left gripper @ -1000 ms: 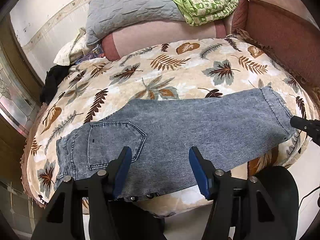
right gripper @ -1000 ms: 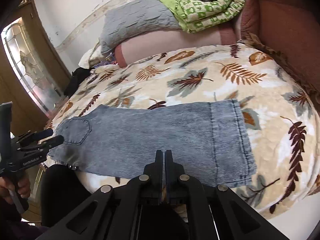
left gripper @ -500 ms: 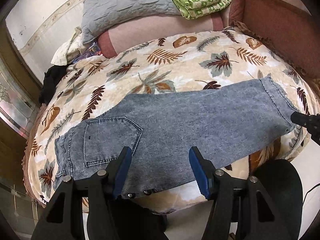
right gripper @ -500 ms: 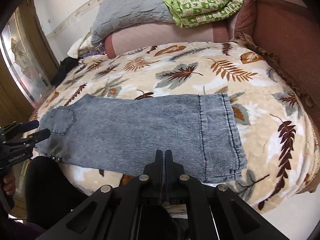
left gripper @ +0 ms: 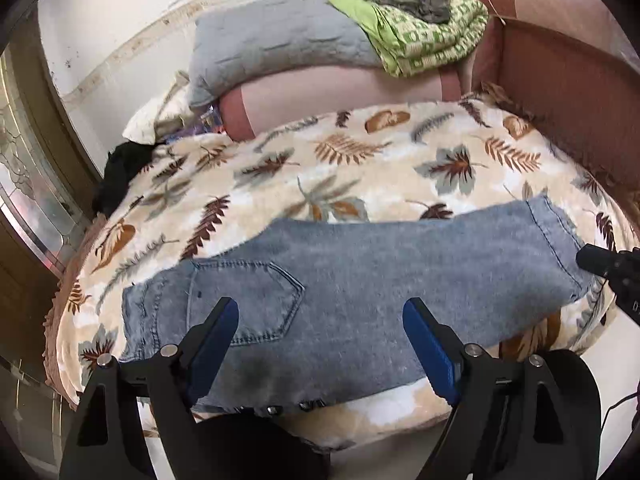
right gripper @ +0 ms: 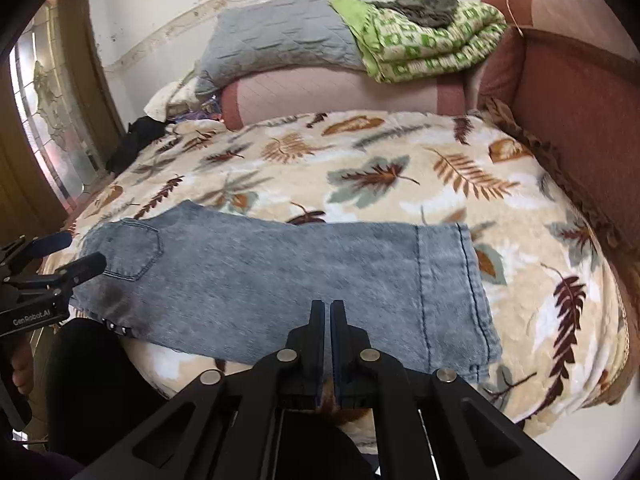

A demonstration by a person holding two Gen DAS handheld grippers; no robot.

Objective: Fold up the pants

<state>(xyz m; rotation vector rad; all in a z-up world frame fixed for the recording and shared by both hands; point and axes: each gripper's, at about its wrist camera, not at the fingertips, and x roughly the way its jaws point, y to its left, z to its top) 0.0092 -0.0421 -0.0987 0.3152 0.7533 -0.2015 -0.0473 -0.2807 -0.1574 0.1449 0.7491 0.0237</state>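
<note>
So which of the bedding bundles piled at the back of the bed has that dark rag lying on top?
The green patterned quilt, folded at the right end. The plain grey quilted pillow beside it on the left carries nothing.

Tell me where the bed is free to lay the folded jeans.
Free: the leaf-print blanket between the jeans and the pink bolster, and right of the cuffs toward the red headboard. Crowded: the back, with grey quilt and green blanket.

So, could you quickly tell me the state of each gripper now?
Left gripper: jaws opening wide, holding nothing, above the blue-grey denim pants.
Right gripper: jaws just opening, holding nothing.
</note>
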